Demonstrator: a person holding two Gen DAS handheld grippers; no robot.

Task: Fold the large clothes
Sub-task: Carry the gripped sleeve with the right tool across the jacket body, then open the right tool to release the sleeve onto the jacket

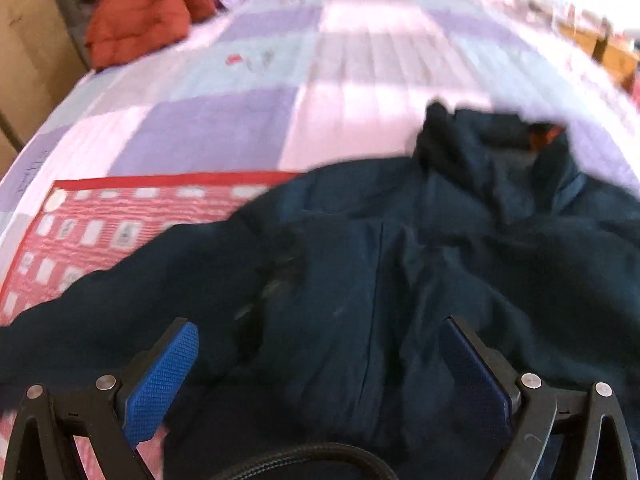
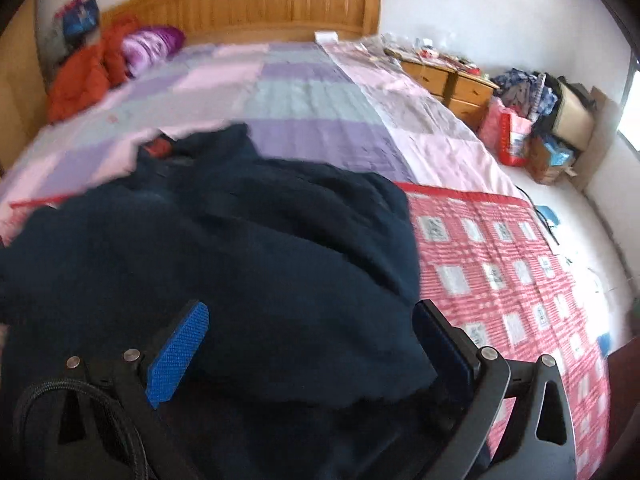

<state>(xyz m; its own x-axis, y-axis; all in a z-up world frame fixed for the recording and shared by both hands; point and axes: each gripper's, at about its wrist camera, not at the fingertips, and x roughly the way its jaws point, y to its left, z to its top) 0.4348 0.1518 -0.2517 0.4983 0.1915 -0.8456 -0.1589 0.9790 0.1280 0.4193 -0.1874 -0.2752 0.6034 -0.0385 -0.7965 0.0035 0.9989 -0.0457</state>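
A large dark navy jacket lies crumpled on the bed, its collar with an orange lining at the far end; it also shows in the right wrist view. My left gripper is open above the jacket's near part, with nothing between its blue pads. My right gripper is open too, just above the jacket's near right part, and holds nothing.
The bed has a lilac patchwork quilt and a red checked blanket under the jacket. An orange-red puffy garment and purple bedding lie by the wooden headboard. A wooden dresser and bags stand right of the bed.
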